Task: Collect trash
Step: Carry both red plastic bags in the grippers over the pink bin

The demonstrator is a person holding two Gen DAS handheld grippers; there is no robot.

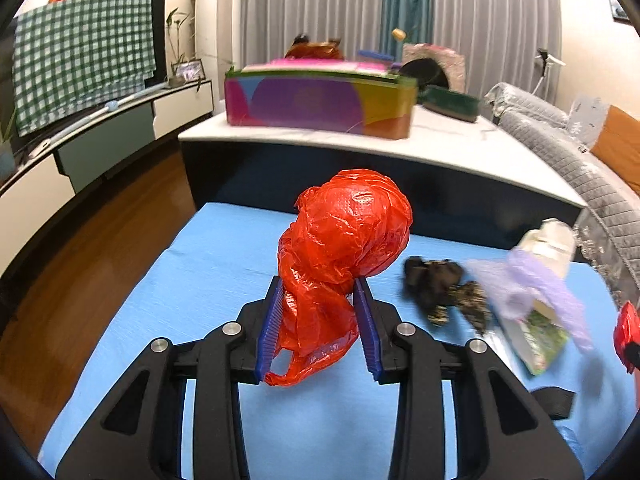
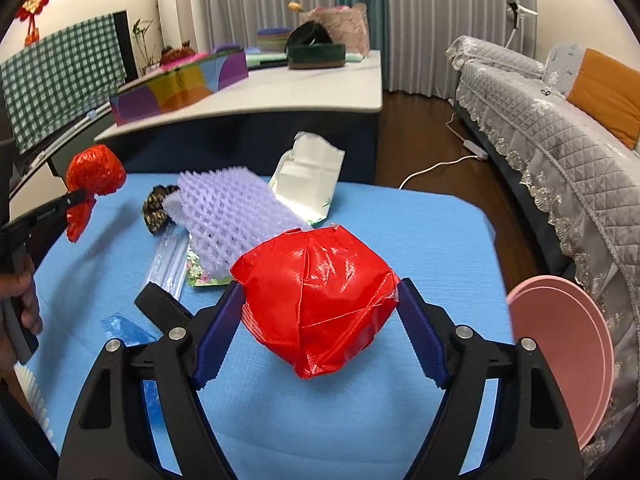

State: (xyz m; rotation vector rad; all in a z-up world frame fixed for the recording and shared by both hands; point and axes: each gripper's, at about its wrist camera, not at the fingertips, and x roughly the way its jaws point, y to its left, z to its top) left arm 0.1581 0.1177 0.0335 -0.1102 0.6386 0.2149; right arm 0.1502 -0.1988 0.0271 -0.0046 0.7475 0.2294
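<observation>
The dark clump [image 1: 436, 286] beside the purple mesh [image 2: 228, 220] is blurred and cannot be identified. The left tongs [image 1: 320, 320] are pinched on the red bag [image 1: 344, 240], held above the blue worktop [image 1: 200, 280]. The right tongs [image 2: 320, 320] are clamped on the red wad [image 2: 316, 304], angled downward. A hand [image 2: 24, 304] is cut off at the edge.

Both the left gripper [image 1: 320, 320] and the right gripper [image 2: 320, 328] have black linked arms, silver round screws and ribbed blue jaws.
</observation>
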